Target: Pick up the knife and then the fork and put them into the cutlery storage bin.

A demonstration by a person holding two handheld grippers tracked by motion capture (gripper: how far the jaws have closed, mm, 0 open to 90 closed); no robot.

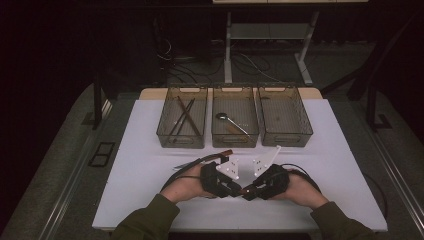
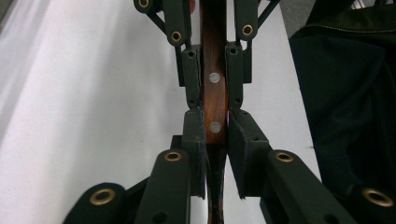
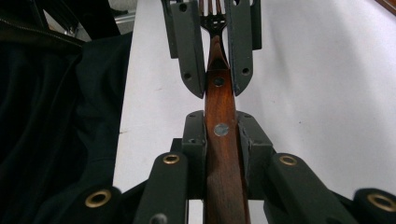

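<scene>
Left tool (image 1: 235, 189) grips the fork (image 3: 219, 135) by its wooden handle (two rivets showing); right tool (image 1: 248, 192) clamps the same handle, meeting it low over the desk's (image 1: 150, 165) near edge.

High view dim overall; room at top and sides nearly black, white table (image 1: 150, 165) the only bright area, soft faint shadows. Gripper views brighter: table glares white at left and right edges; nearest jaw parts at bottom blurred.
</scene>
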